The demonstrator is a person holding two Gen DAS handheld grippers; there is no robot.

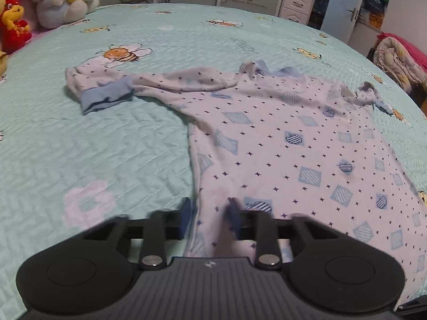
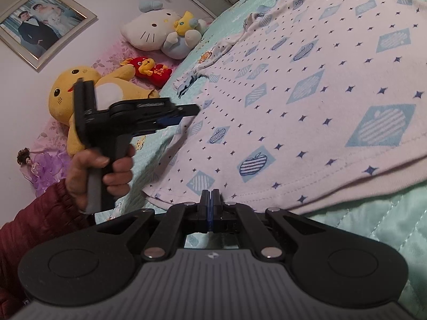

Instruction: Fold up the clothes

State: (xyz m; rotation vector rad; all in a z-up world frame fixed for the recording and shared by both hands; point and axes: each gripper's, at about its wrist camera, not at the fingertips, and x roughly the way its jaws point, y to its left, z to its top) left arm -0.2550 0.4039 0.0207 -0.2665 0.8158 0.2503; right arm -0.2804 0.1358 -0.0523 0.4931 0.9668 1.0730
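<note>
My left gripper (image 1: 208, 218) straddles the shirt (image 1: 280, 138) hem, fingers still apart — the shirt stretches away across the bed (image 1: 80, 146), sleeve off left. My right gripper (image 2: 210, 200) pinches the hem — closed.

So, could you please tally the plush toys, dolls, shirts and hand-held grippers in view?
Plush toys: 4 (white, small yellow, red, big yellow)
Doll: 1
Shirt: 1
Hand-held grippers: 2 (left, right)
Total: 8
</note>
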